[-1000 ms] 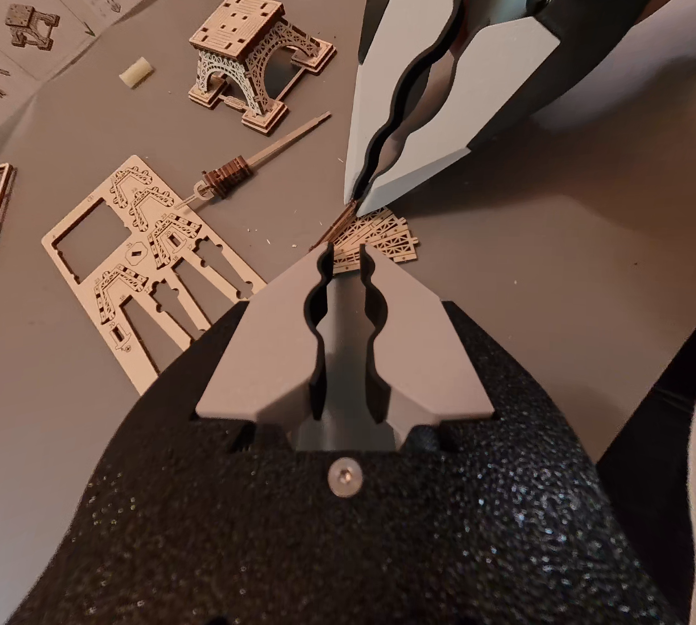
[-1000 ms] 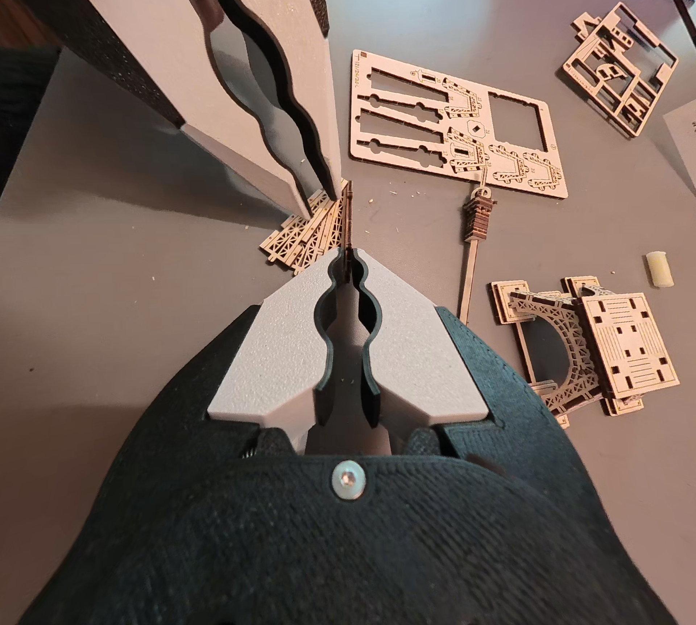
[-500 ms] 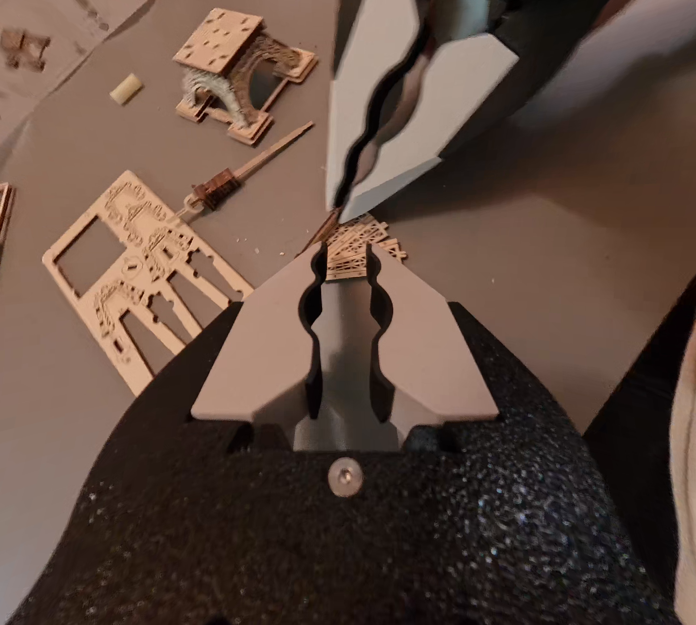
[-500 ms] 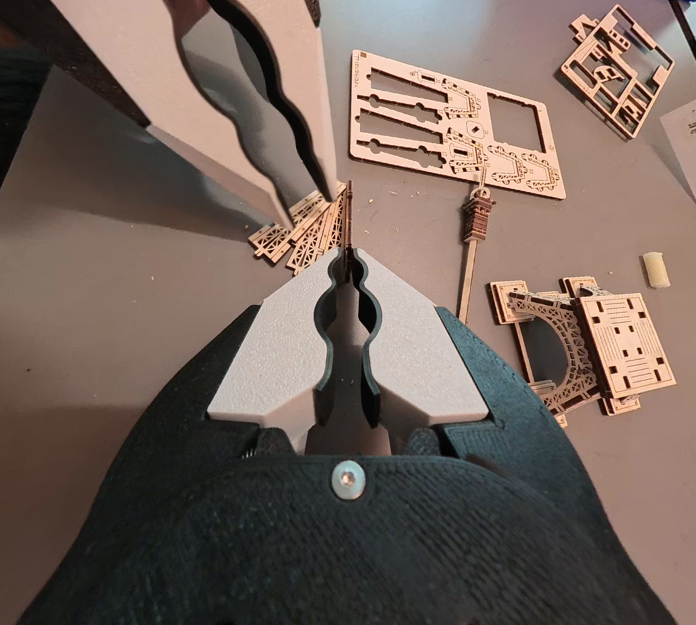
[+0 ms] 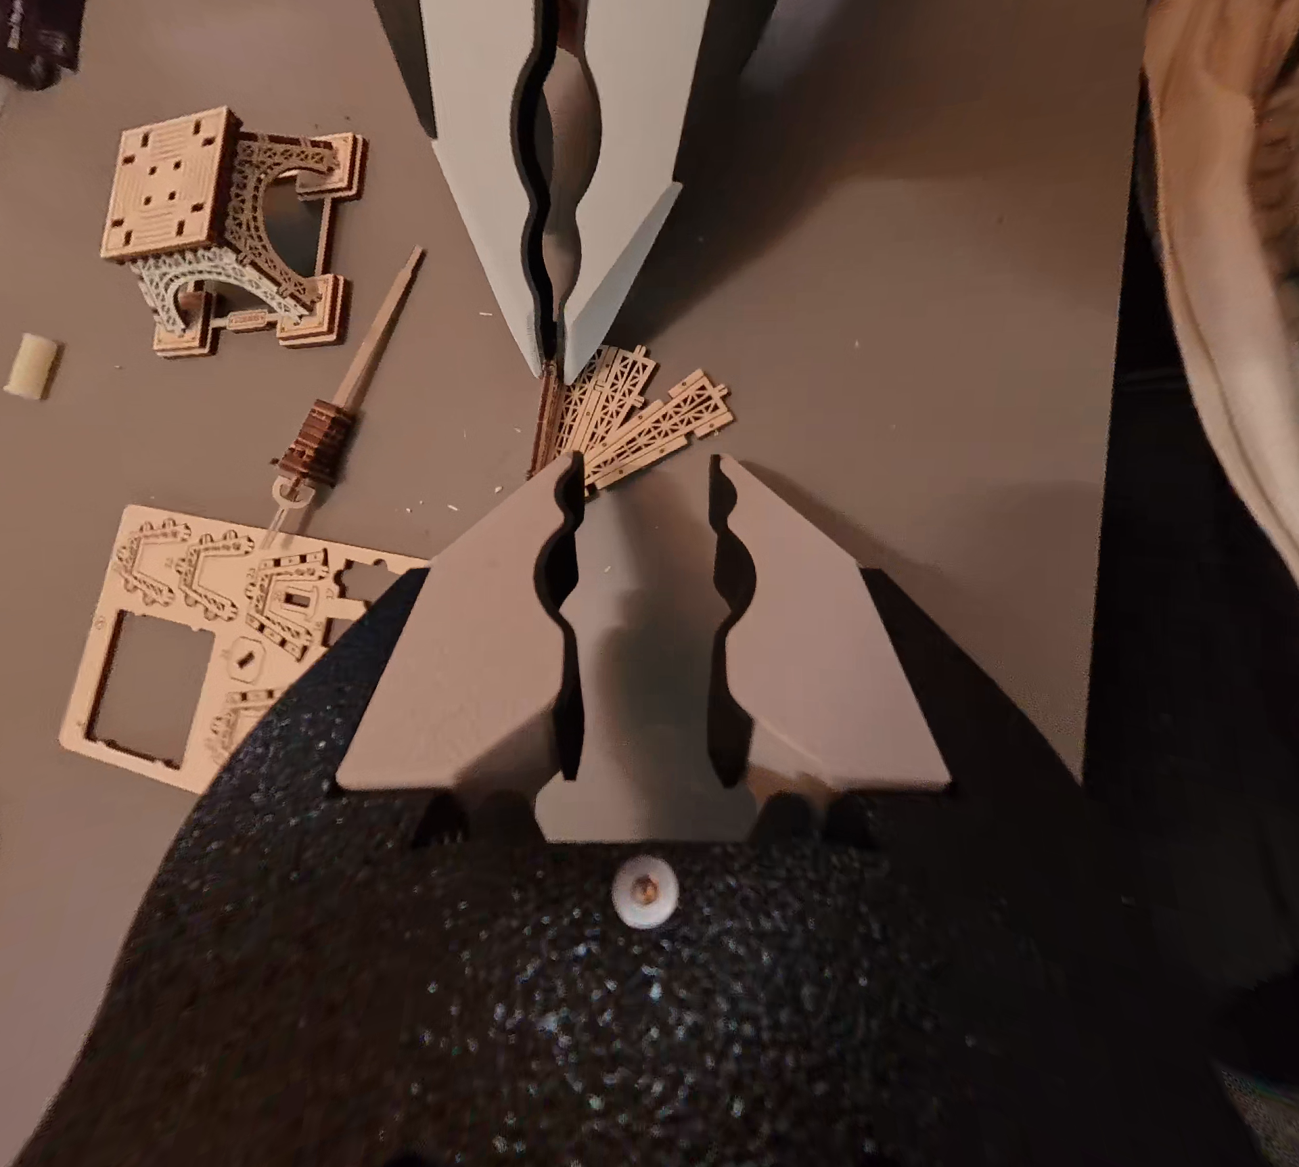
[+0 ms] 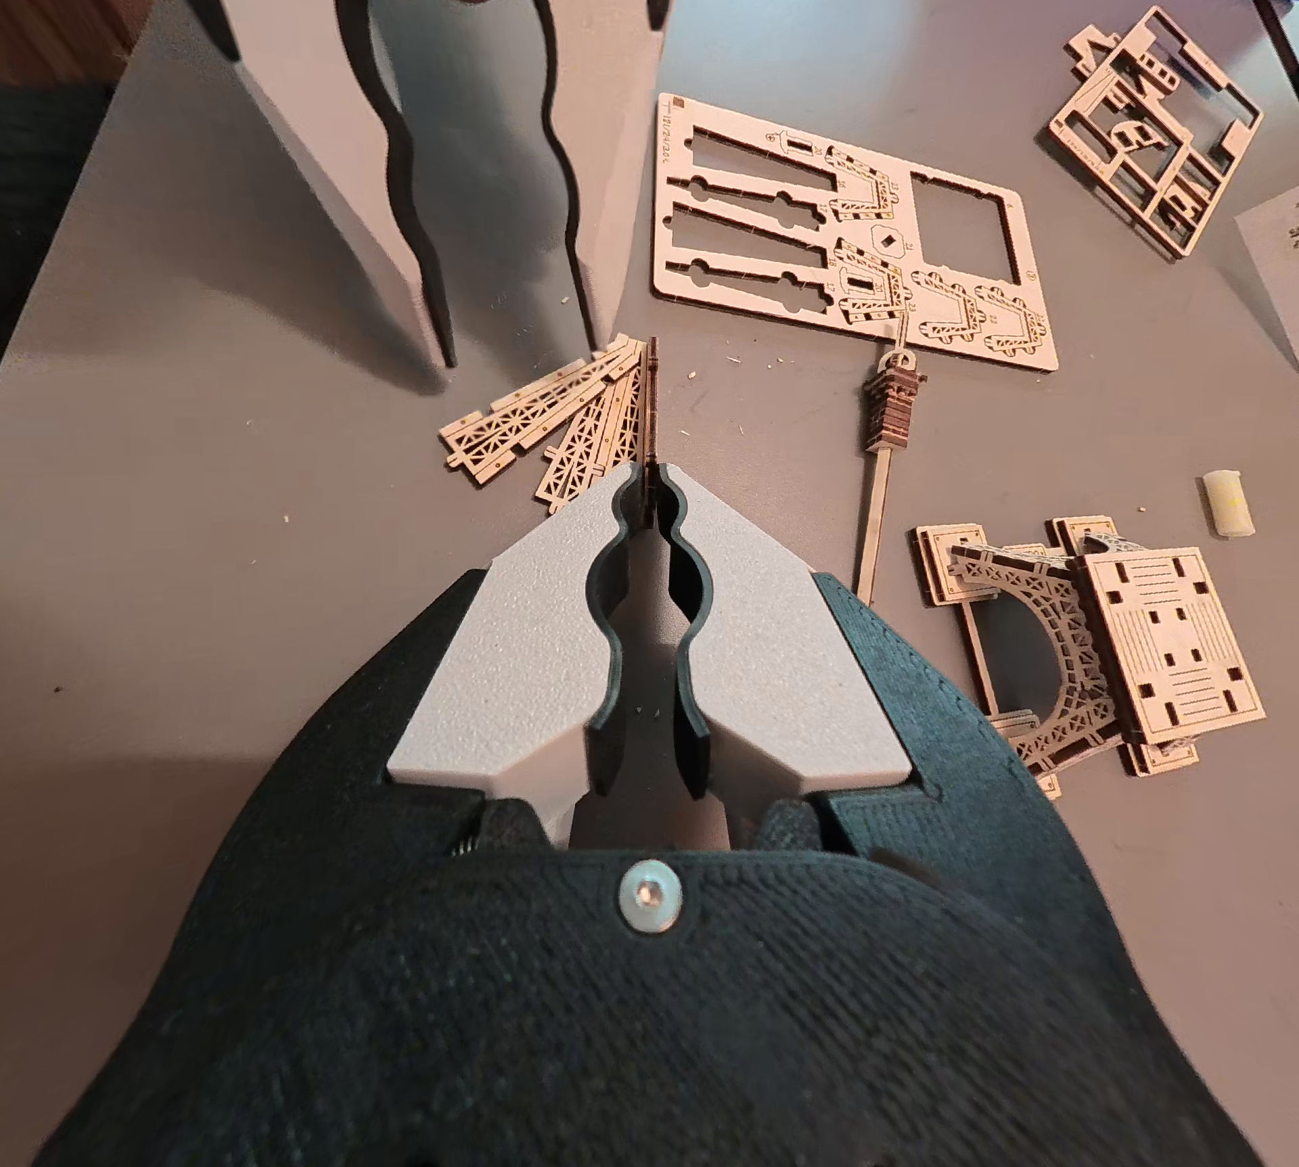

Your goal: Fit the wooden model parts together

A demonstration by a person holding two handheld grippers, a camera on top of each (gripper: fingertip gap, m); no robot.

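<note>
My right gripper [image 6: 651, 474] is shut on a thin wooden lattice panel [image 6: 653, 402], held on edge just above the grey table. It also shows at the top of the left wrist view [image 5: 552, 363], with the panel [image 5: 545, 423] below its tips. A fan of loose lattice panels [image 5: 636, 413] lies flat on the table beside the held one, and also shows in the right wrist view [image 6: 534, 427]. My left gripper [image 5: 647, 465] is open and empty, with its tips at the near edge of the fan. From the right wrist view it [image 6: 524, 349] stands over the fan's far end.
A built tower base [image 5: 232, 233] [image 6: 1096, 648], a spire with dark stacked rings [image 5: 330, 423] [image 6: 889, 409], a punched part sheet [image 5: 197, 613] [image 6: 843, 240], a second sheet frame [image 6: 1153, 142] and a small white cylinder [image 5: 31, 363] lie around. The table edge [image 5: 1114, 501] runs close on the right. Across from one pair of fingers to the other is roughly 4 cm. The small white cylinder [image 5: 31, 363] is about 25 cm from both grippers' fingertips. My right wrist view [image 6: 1229, 503] looks at it from another angle.
My left gripper has opened wider and swung round to face the right gripper head-on. The right gripper still holds its panel on edge in the same spot.
</note>
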